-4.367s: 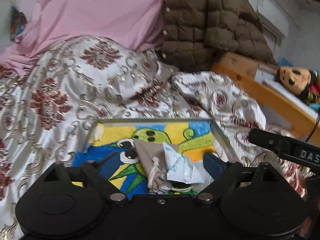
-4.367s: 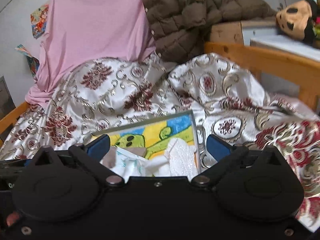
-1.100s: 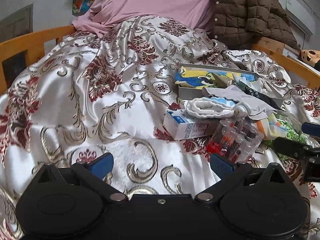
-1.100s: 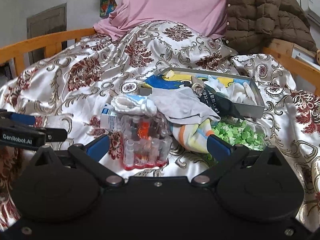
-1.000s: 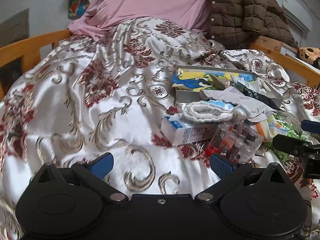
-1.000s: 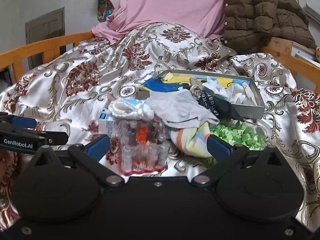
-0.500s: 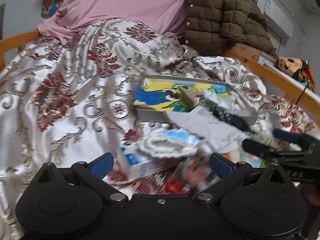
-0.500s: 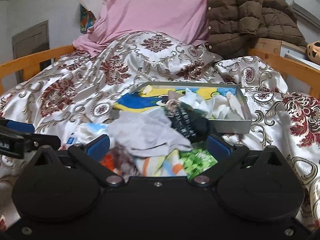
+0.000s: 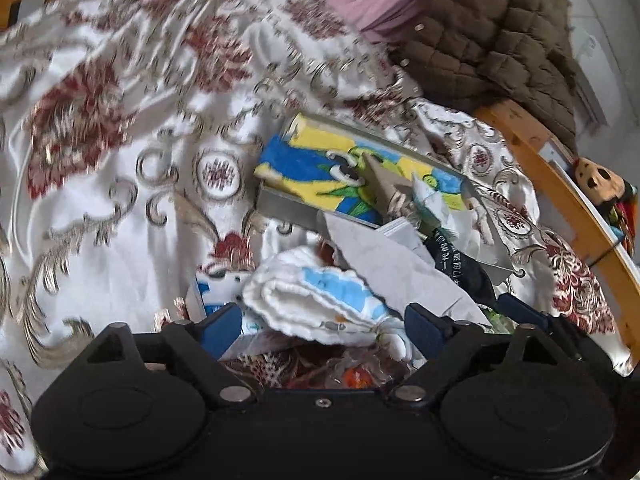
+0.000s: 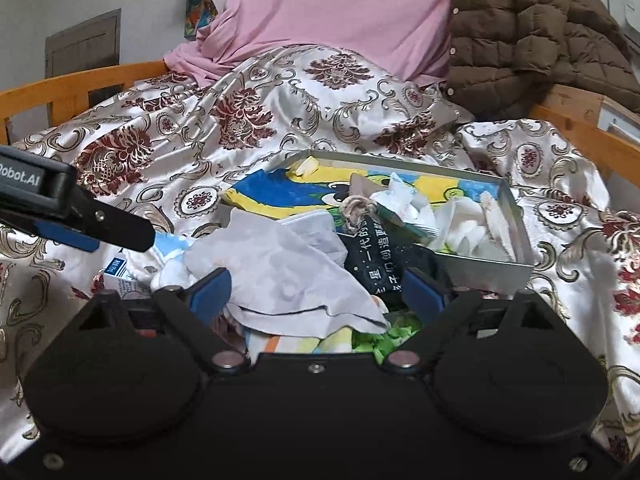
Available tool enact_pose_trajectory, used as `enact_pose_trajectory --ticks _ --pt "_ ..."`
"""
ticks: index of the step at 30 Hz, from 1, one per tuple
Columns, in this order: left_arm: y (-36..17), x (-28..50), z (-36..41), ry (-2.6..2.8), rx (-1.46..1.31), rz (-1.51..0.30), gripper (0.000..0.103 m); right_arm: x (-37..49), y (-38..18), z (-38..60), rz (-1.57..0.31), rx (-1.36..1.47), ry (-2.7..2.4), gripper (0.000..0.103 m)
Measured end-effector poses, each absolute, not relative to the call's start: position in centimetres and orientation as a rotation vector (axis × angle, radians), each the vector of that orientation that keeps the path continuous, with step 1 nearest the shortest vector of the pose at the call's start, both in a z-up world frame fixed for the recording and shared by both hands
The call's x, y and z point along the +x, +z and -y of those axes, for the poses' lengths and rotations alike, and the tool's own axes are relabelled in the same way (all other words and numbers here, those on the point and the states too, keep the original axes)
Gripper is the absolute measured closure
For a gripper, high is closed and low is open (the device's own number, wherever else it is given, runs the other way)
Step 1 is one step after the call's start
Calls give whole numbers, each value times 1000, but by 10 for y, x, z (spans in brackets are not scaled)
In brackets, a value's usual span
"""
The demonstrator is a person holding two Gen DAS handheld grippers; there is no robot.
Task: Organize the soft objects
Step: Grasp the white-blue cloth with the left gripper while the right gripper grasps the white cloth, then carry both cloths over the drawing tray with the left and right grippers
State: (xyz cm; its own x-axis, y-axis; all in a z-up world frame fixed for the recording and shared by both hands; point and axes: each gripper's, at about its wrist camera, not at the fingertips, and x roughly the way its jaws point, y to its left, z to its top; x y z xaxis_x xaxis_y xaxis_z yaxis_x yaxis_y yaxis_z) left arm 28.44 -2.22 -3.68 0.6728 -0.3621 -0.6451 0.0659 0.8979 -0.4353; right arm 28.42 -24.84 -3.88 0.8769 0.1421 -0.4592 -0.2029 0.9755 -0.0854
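Observation:
A heap of soft things lies on the patterned bedspread in front of a metal tray (image 10: 516,268) lined with a blue and yellow towel. My left gripper (image 9: 322,328) hangs over a folded white and blue towel (image 9: 316,296); its jaws are closing with the towel between them, the pads not pressing on it. My right gripper (image 10: 316,292) is low over a grey cloth (image 10: 288,272), its jaws also closing around it without a grip. A black cloth with white characters (image 10: 376,256) lies by the right pad. The tray (image 9: 288,208) holds a beige drawstring pouch and white cloths.
A small blue and white carton (image 10: 118,276), a clear plastic pack (image 9: 352,376), green bits (image 10: 384,340) and a striped cloth (image 10: 304,344) lie under the heap. A brown quilted jacket (image 10: 532,32), pink sheet and wooden bed rail (image 9: 560,188) stand behind.
Both grippers have moved forward over the heap and their jaws have narrowed. The left view has rolled, so the tray now sits tilted. The plastic pack has slipped under the grippers.

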Motion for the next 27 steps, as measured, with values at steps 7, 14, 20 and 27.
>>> enact_pose_trajectory --ticks 7,14,20,27 --pt "-51 299 20 -208 -546 -894 23 297 -43 241 -501 -140 210 34" --pt "-55 308 23 -174 -596 -925 39 300 -50 238 -528 -132 228 46" --pt "-54 312 25 -157 -595 -924 60 298 -51 236 -520 -136 235 70" --pt "-50 312 29 -162 -567 -901 86 295 -46 238 -479 -133 224 91"
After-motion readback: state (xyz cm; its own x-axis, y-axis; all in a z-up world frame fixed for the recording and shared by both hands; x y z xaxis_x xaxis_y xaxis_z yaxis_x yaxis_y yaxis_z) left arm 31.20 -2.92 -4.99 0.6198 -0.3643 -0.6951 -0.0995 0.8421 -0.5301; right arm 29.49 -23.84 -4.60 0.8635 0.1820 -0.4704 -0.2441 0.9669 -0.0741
